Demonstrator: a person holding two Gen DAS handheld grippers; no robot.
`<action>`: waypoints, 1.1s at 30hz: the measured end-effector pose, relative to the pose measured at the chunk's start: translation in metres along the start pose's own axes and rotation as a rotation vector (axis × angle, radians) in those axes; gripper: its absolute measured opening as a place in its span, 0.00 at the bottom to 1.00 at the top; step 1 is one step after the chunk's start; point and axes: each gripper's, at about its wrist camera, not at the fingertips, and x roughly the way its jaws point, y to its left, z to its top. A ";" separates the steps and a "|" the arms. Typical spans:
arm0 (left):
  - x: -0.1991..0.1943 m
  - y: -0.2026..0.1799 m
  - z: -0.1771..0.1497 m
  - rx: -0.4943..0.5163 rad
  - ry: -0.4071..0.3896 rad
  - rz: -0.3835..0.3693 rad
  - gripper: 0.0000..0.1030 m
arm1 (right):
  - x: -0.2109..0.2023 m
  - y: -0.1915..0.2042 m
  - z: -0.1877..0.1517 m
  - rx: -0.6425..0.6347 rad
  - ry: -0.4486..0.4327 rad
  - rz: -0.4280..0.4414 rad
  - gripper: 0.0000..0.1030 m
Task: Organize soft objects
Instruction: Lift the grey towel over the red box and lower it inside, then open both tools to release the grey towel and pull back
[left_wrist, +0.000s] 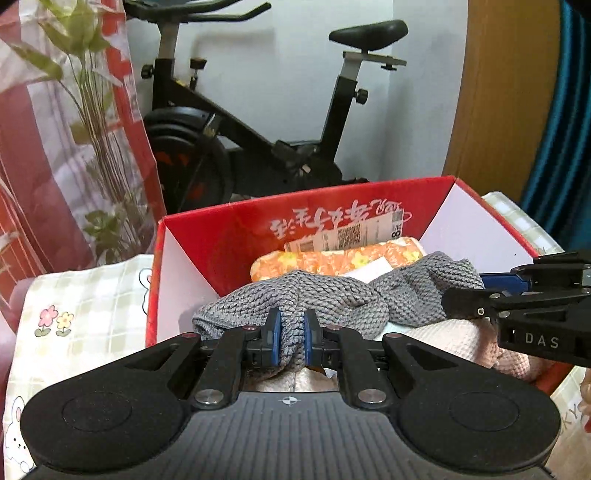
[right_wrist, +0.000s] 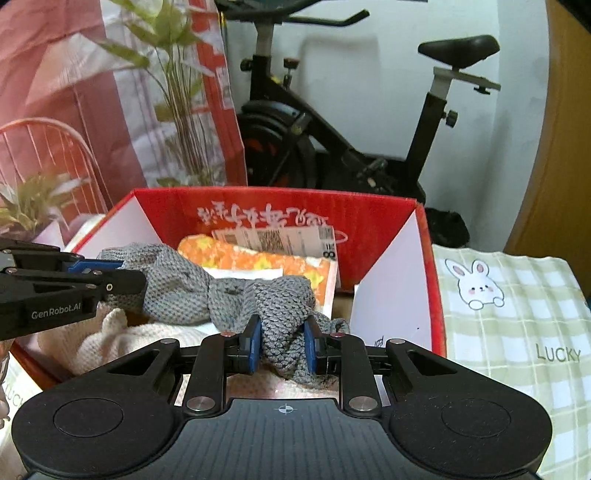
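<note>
The left gripper (left_wrist: 292, 334) has its blue-padded jaws pinched nearly together on a fold of the grey chunky-knit cloth (left_wrist: 332, 295), and the right gripper (right_wrist: 282, 341) clamps another bunched fold of the same cloth (right_wrist: 184, 284) with its jaws slightly wider apart. The knit hangs slack between the two claws, directly ahead of each set of fingers and over the open red cardboard box with white inner walls (left_wrist: 221, 236). Just beyond the fingers, deeper in the box, lies an orange flower-printed padded roll (left_wrist: 332, 258), and below the grey cloth sits a cream fluffy knitted fabric (right_wrist: 122, 339). The box rests on a green-checked tablecloth with a rabbit print (right_wrist: 517, 314). The grey cloth looks light, limp and grippy rather than slippery, so it will likely sag and fold wherever unsupported; holding it at two separated edges, as here, seems the sensible hold. Its long axis runs roughly sideways, from one claw across to the other, with loose ends drooping toward the box floor.
</note>
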 end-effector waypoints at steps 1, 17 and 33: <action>0.002 0.000 0.000 0.003 0.008 0.001 0.13 | 0.002 0.001 0.000 -0.004 0.010 -0.004 0.21; 0.002 0.003 -0.003 -0.011 0.012 -0.004 0.14 | 0.013 0.001 0.005 -0.028 0.080 -0.015 0.21; 0.012 0.004 -0.009 -0.004 0.058 -0.013 0.14 | 0.027 0.005 0.012 -0.049 0.174 -0.017 0.22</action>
